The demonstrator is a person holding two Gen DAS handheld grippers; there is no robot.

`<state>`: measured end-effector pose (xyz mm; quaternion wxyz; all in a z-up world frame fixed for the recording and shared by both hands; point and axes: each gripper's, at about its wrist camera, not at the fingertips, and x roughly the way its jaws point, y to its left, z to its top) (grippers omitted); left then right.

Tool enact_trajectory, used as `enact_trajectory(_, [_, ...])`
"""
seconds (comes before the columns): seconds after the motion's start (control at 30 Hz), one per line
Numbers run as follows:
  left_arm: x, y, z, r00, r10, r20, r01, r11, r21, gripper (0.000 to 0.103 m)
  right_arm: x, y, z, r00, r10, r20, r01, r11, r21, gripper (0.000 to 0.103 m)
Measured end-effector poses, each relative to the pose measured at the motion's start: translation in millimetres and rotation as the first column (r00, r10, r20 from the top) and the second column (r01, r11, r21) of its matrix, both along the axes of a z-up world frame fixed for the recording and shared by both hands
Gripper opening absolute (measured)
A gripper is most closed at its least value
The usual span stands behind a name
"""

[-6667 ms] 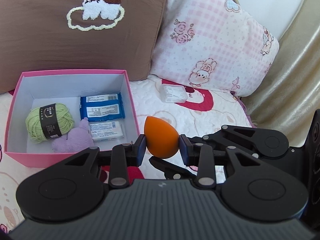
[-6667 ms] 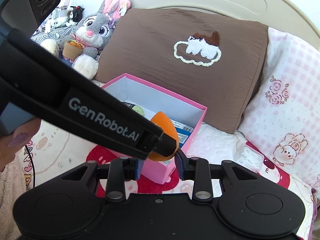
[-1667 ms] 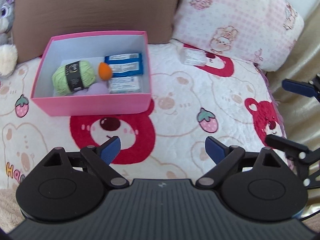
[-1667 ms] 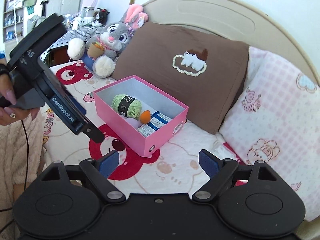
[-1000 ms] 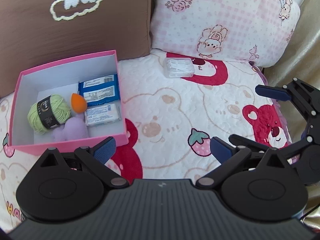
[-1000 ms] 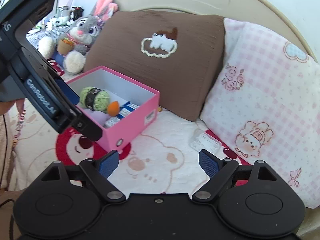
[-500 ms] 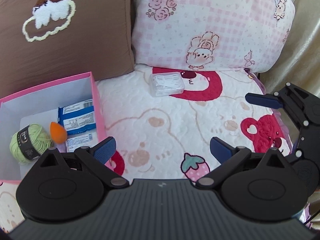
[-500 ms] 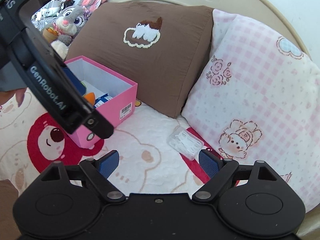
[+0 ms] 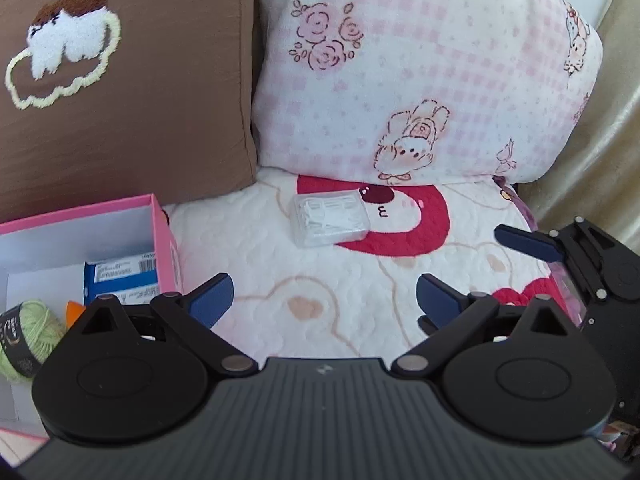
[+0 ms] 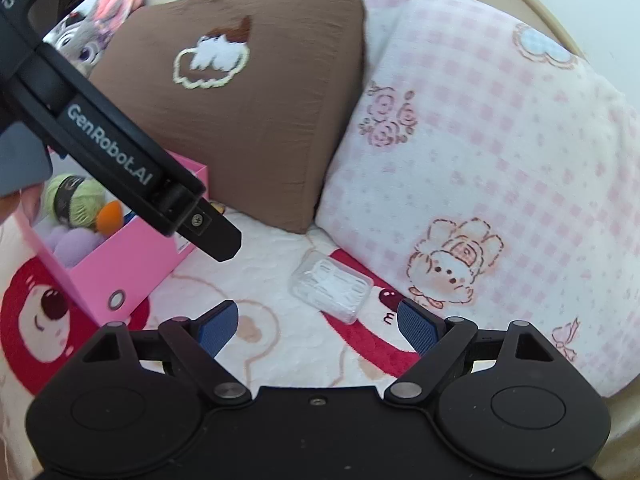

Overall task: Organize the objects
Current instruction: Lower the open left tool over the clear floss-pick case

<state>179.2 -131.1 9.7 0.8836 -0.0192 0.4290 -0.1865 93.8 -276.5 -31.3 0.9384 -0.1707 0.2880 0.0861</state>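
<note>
clear case (image 10: pixel 331 286) on quilt, just ahead of right gripper (image 10: pixel 318 326) | both grippers spread wide, empty

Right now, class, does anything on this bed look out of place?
Yes: the clear plastic case lies alone on the quilt in front of the pink checked pillow, outside the pink box where the yarn and orange sponge sit. Both grippers, left and right, are open.

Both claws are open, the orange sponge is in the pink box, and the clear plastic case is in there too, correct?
Not quite. The clear plastic case is not in the pink box; it lies on the bedspread by the pink pillow, as the right wrist view shows. The rest holds: left claw and right claw open, orange sponge in the box.
</note>
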Motion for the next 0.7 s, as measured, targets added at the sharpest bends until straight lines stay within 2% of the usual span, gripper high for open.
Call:
enact_trajectory(0.13, [13.4,-10.7,-9.0,1.000,-0.015,-0.017,0.015,1.000,-0.015,0.098,4.4,-3.7,-9.4,0.999,0.026,0.039,-0.021,0.994,-0.106,0.089])
enact_trajectory(0.27, [26.1,-22.1,-20.6,1.000,-0.010,-0.026,0.010,1.000,-0.025,0.093,9.7,-5.4,-22.5,0.995,0.079,0.055,-0.066,0.976,-0.208,0.089])
enact_trajectory(0.33, [34.8,-26.2,-28.0,0.999,-0.005,-0.039,0.004,0.999,-0.035,0.092,14.7,-5.2,-31.1,0.993,0.098,0.063,-0.080,0.969,-0.235,0.089])
enact_trajectory(0.6, [69.0,-30.2,-54.4,0.999,0.034,-0.022,-0.036,0.996,-0.079,0.091,48.9,-8.3,-62.6,0.998,0.068,0.019,-0.063,0.984,-0.169,0.089])
enact_trajectory(0.7, [83.8,-31.2,-64.9,0.998,0.059,-0.017,-0.060,0.995,-0.080,0.091,69.1,-12.2,-68.8,0.999,0.002,-0.042,-0.005,0.997,-0.079,0.089])
